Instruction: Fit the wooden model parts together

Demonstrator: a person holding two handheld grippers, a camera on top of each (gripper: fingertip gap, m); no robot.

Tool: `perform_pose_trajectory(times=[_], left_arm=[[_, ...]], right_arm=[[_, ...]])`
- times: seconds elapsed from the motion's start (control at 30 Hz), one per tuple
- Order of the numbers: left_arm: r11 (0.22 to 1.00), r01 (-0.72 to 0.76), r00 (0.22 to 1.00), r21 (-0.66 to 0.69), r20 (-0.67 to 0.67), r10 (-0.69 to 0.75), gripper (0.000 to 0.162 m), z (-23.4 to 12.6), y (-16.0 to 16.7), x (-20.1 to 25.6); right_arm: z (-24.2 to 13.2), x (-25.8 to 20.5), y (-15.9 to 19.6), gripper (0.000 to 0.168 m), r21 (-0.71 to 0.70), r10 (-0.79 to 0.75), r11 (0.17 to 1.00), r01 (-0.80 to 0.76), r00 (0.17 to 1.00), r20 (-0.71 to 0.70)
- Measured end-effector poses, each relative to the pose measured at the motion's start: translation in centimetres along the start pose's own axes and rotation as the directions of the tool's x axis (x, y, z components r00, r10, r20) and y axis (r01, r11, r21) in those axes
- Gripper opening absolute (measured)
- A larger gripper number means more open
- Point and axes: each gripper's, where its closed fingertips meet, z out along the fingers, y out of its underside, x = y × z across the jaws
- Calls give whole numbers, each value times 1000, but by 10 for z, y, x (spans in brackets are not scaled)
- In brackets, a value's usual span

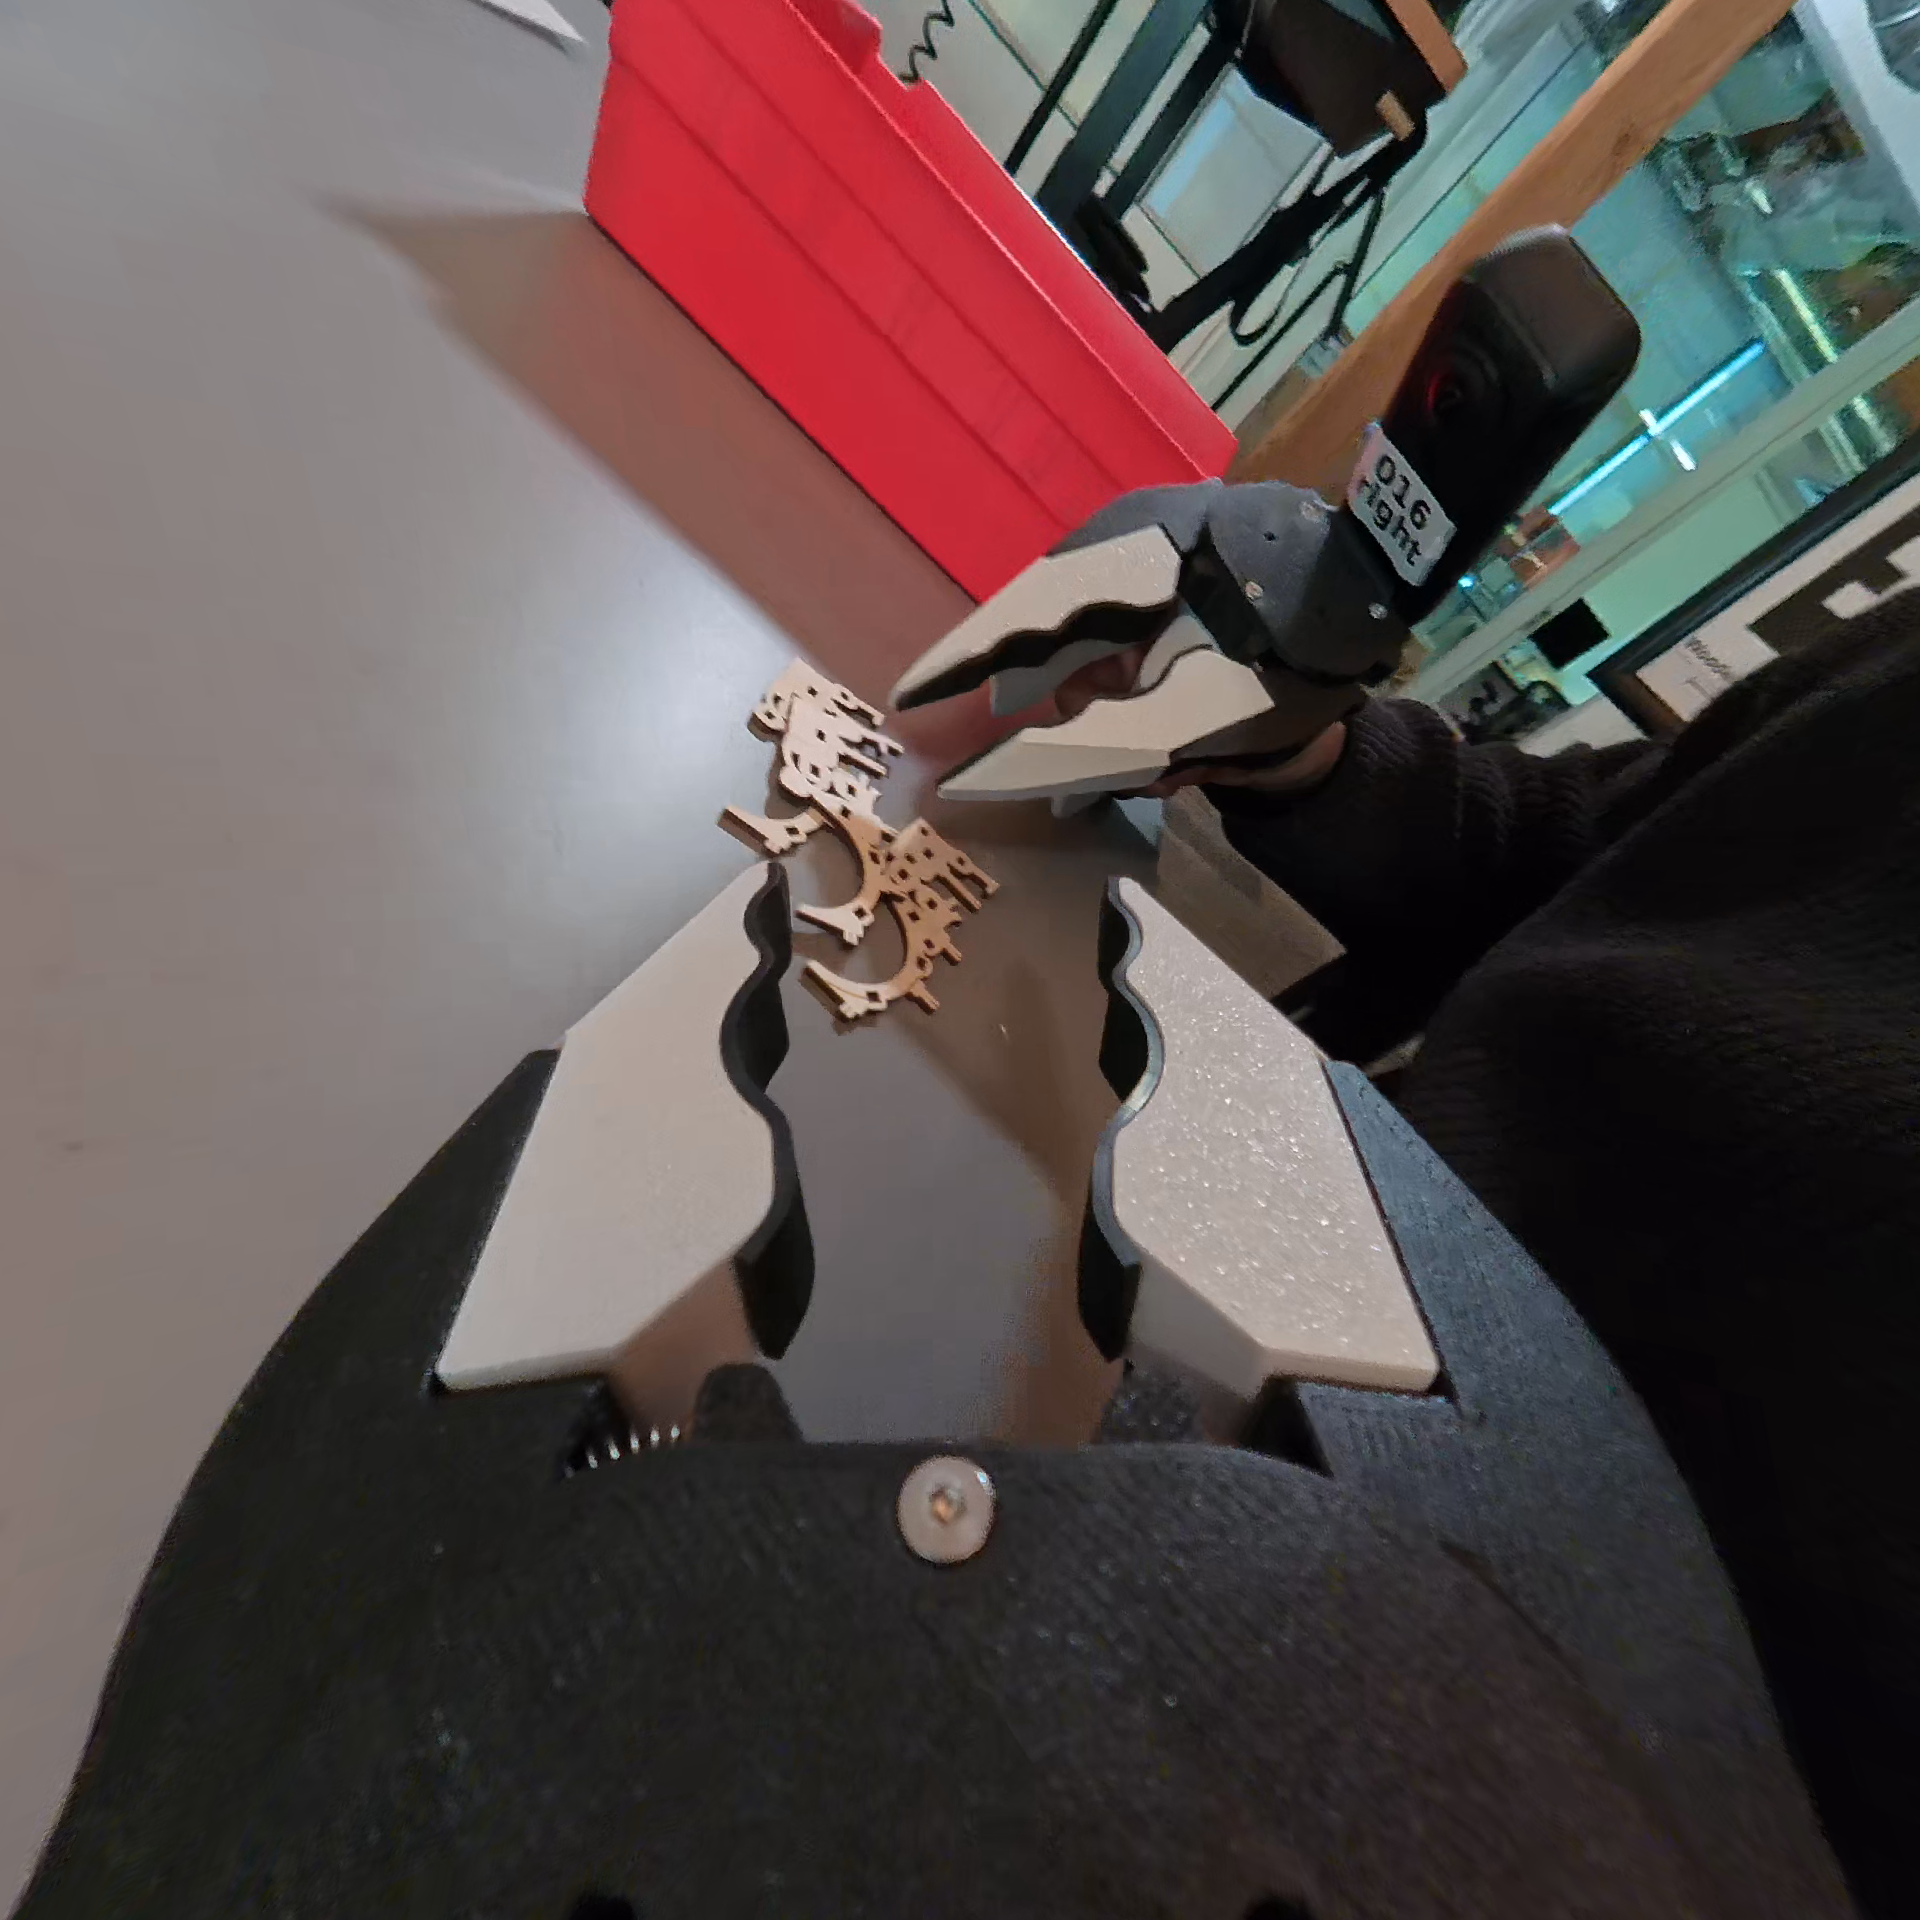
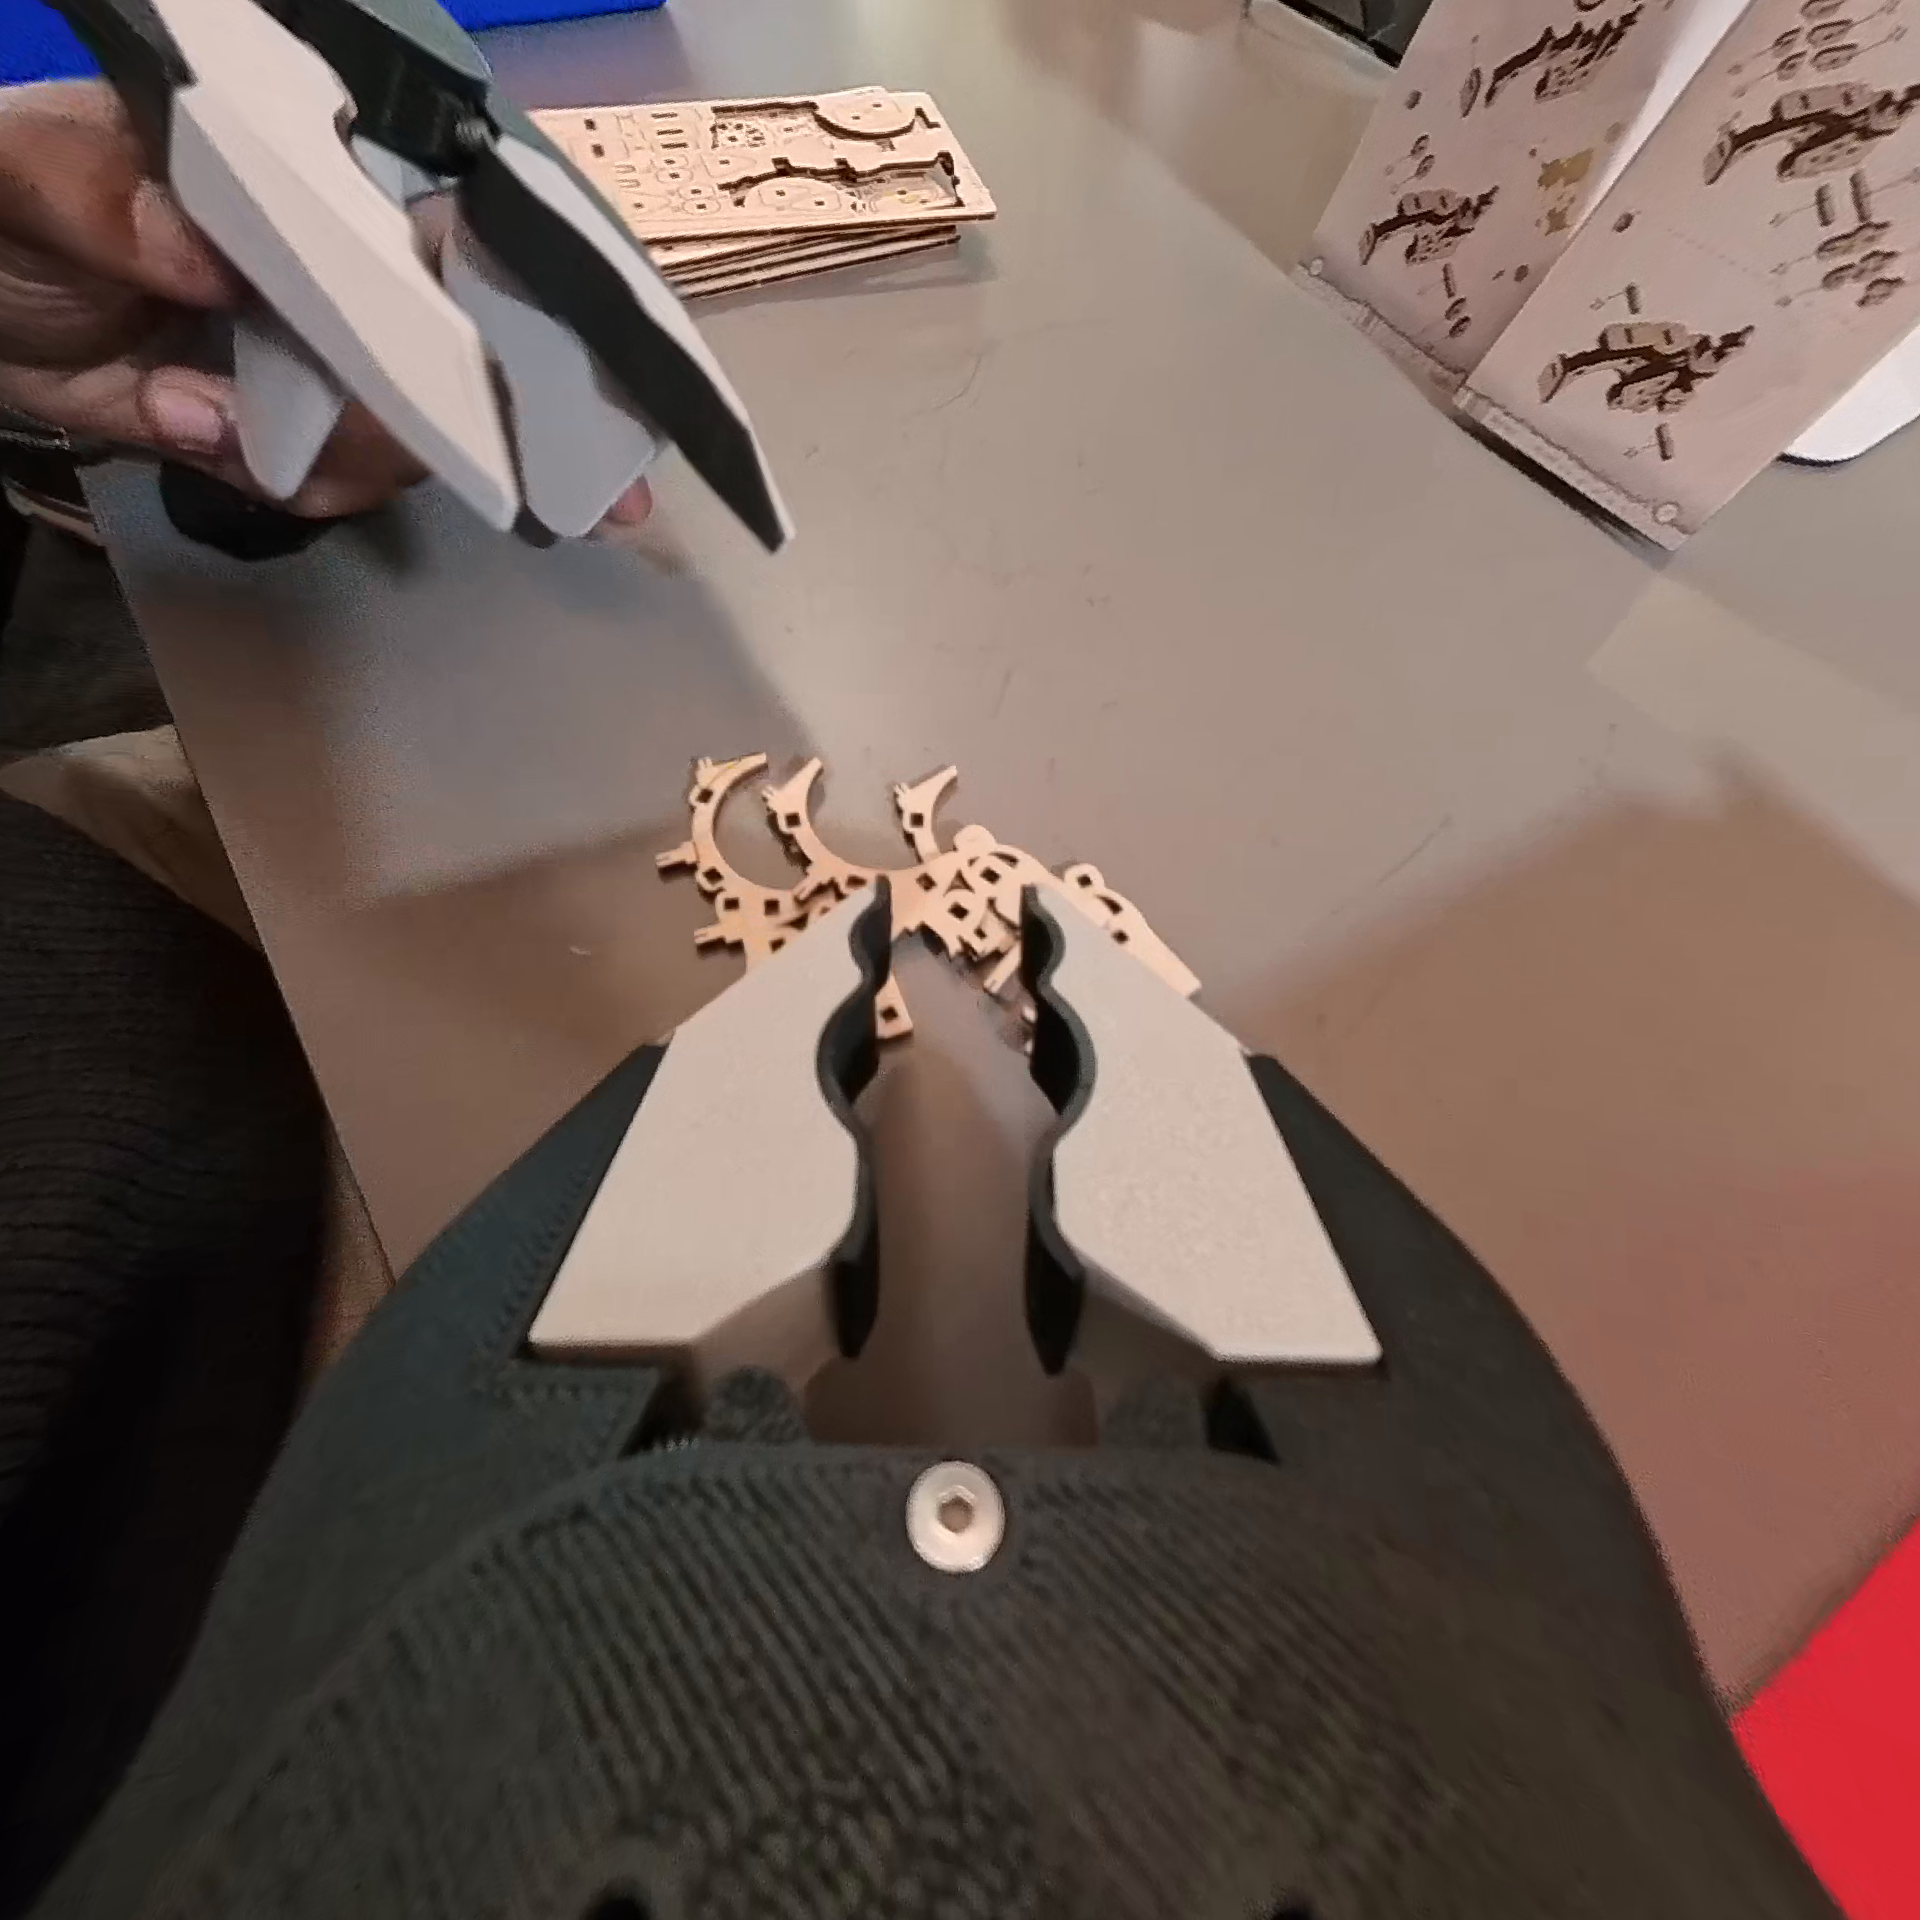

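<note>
Here the left tool (image 1: 940,904) is released, jaws spread with nothing between them, hovering over the grey table (image 1: 260,727). Just past its tips, toward 12 o'clock in the left wrist view, lie the wooden parts (image 1: 862,862): a loose, overlapping heap of flat curved pieces with square holes and small tabs. The right tool (image 1: 925,743) comes in from 2 o'clock in that view, also released and empty, its tips just beside the far end of the heap; whether they touch it I cannot tell.

In the right wrist view the right tool (image 2: 956,899) points at the parts (image 2: 831,873), which sit at and beyond its fingertips. The left tool (image 2: 649,525) hangs at 10 o'clock, held by a hand (image 2: 114,301). Farther out, a stack of wooden sheets (image 2: 779,177) lies at 12 o'clock and an upright instruction sheet (image 2: 1621,270) stands at 2 o'clock. A red bin (image 1: 883,281) sits on the table beyond the parts in the left view.
</note>
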Motion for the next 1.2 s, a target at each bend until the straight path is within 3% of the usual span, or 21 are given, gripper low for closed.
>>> perform_pose_trajectory(times=[0.27,0.63,0.9,1.2], left_arm=[[996,-87,992,28,96,84,53,10,-30,-24],[962,-236,965,-140,82,248,47,56,-20,-19],[940,-282,950,-191,80,301,29,60,-15,-18],[906,-326,930,-269,82,358,27,64,-2,-18]], right_arm=[[-33,0,14,22,1,4,1000,-3,995,-102],[-65,-15,19,21,16,-33,999,37,981,-191],[-65,-18,21,20,0,-80,997,82,973,-218],[-64,-16,22,21,11,-39,999,42,979,-198]])
